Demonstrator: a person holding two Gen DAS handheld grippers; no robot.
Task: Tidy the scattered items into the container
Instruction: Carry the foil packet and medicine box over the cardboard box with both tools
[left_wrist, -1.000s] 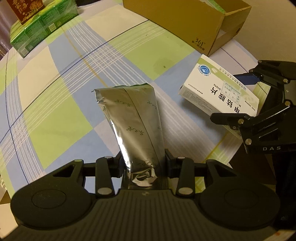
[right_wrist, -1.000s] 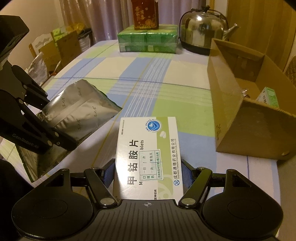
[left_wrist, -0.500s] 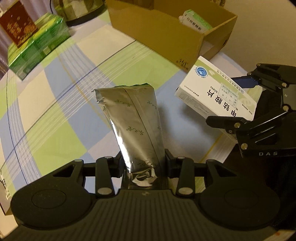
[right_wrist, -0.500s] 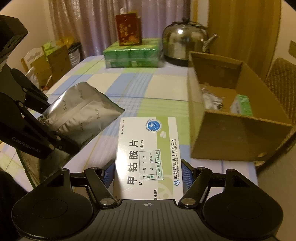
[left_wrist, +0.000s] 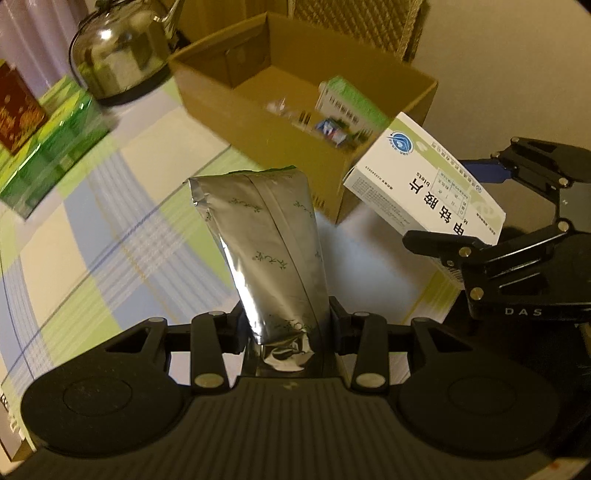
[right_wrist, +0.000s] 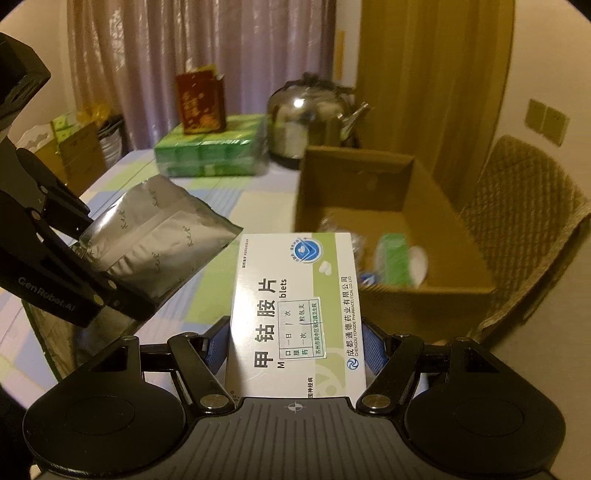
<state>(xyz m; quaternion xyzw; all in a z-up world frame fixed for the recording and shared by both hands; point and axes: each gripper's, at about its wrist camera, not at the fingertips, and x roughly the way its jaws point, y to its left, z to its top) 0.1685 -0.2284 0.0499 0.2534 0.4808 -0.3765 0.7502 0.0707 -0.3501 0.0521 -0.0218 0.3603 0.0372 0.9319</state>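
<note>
Clamping a silver foil pouch (left_wrist: 269, 251) by its crumpled bottom end, the left gripper (left_wrist: 286, 325) has both fingers pressed against the pouch sides; pouch stands up and out in front of it, above the checked tablecloth (left_wrist: 110, 229). Same pouch (right_wrist: 155, 236) shows at left in the right wrist view, sticking out of the left gripper (right_wrist: 94, 267), off the table.

Right gripper (right_wrist: 295, 347) is closed on a white-and-green medicine box (right_wrist: 295, 306), blue finger pads (right_wrist: 371, 349) against its long edges, printed face up. In the left wrist view that medicine box (left_wrist: 424, 181) is held in the air by the right gripper (left_wrist: 484, 206), just in front of the near corner of the cardboard box (left_wrist: 236, 122).

Beyond, the open cardboard box (right_wrist: 369, 177) sits on the table near its right edge, holding a green-and-white carton (right_wrist: 395, 258) and some small blurred items. Both held items are outside it, near its front wall.

Farther back: steel kettle (right_wrist: 310, 122), stacked green packs (right_wrist: 210, 151) with a red-brown box (right_wrist: 201, 101) on top. Woven chair (right_wrist: 524, 206) at right, curtains (right_wrist: 184, 44) behind.
</note>
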